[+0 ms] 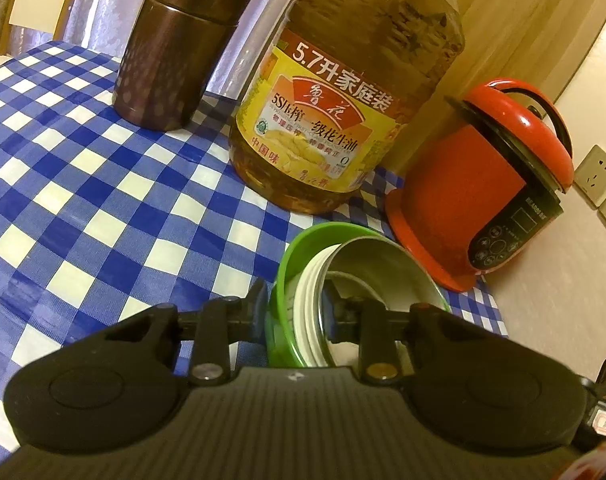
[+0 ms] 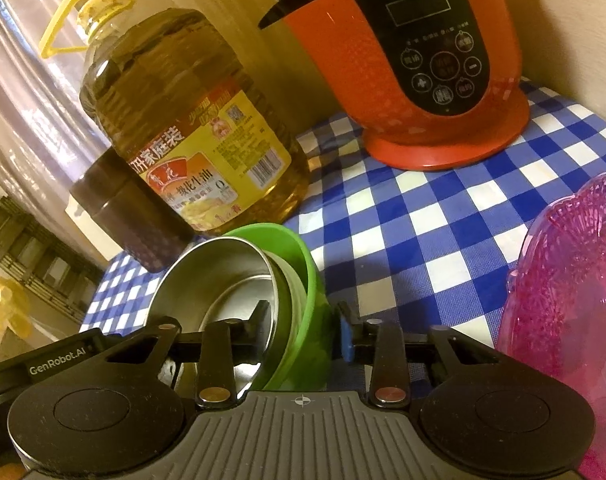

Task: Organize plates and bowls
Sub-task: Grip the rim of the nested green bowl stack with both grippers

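Note:
A stack of nested bowls, a steel bowl inside white ones inside a green bowl, is held between both grippers. My left gripper is shut on the stack's rim, one finger outside the green wall, one inside the steel bowl. My right gripper is shut on the opposite rim of the same stack, where the steel bowl and green bowl show tilted. A pink translucent plate lies on the table at the right of the right wrist view.
The blue-and-white checkered tablecloth covers the table. A large oil bottle, a brown canister and a red electric cooker stand at the back by the wall. The cooker and bottle also show in the right wrist view.

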`<state>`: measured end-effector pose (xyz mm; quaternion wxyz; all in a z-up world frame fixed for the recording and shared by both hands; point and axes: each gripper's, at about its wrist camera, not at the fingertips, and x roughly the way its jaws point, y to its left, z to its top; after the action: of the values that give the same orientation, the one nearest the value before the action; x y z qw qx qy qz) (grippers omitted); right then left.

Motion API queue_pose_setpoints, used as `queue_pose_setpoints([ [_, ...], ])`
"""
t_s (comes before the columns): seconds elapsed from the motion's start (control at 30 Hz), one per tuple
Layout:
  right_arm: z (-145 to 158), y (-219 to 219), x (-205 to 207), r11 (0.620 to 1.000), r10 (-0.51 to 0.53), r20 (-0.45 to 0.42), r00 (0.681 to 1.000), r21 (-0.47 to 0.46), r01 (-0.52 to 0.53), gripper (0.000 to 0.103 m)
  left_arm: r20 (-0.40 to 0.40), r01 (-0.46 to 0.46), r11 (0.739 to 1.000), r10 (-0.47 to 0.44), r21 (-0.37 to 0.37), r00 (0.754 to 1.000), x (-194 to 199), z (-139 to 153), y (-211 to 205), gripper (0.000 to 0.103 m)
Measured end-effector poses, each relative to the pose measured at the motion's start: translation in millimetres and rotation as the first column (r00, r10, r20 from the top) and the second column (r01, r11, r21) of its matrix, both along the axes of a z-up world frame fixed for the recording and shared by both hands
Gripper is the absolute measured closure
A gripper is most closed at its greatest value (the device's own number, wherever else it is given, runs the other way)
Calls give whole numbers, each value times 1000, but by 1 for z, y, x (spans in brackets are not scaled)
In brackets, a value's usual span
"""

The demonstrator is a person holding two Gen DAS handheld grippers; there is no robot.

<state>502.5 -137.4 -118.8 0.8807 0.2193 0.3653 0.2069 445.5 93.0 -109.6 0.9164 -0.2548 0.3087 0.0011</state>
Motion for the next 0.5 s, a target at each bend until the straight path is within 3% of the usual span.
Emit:
queue_pose_setpoints([
  [0.5, 12, 5, -31, 993, 33, -100, 994, -110, -44, 79, -91, 56, 997, -52, 44, 995, -35, 7, -3, 80],
])
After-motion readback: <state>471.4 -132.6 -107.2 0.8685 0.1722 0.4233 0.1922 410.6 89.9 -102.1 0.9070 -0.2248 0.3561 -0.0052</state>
